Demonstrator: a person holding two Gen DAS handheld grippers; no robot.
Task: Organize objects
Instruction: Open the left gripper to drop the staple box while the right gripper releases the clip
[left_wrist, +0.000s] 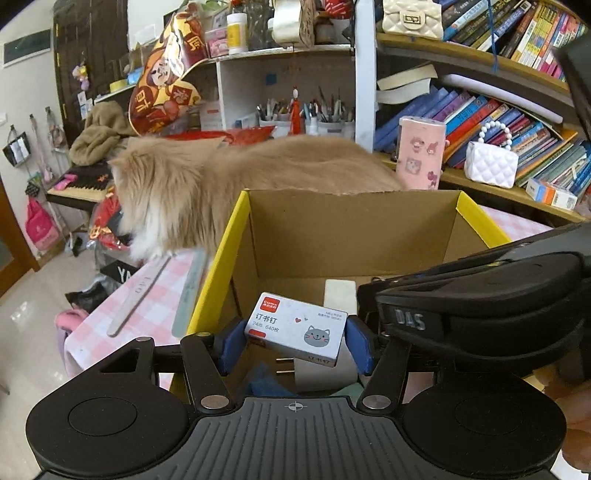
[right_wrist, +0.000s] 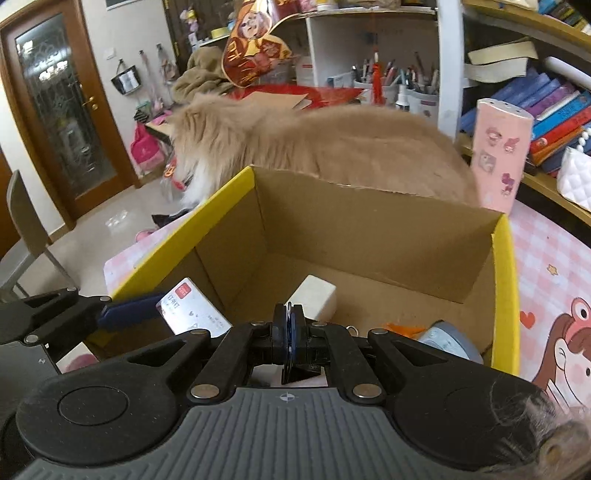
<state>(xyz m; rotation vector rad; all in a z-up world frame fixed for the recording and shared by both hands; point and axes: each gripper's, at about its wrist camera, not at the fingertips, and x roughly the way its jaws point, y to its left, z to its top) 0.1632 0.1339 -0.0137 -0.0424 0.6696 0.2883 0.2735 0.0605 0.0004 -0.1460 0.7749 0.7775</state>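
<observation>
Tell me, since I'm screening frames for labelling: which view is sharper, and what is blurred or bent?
Left wrist view: staple box print crisp, bookshelf bowed by fisheye. Right wrist view: cat softly blurred, cardboard box edges curved.

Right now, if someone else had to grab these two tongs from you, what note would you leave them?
Left tongs: shut on the staple box, held over the cardboard box.
Right tongs: shut, empty, at the box's near edge.
Done: a white block, a plug adapter and a grey roll lie in the box.
Left: release the staples; two nail files remain on the tablecloth.
Note: a cat stands behind the box.
</observation>
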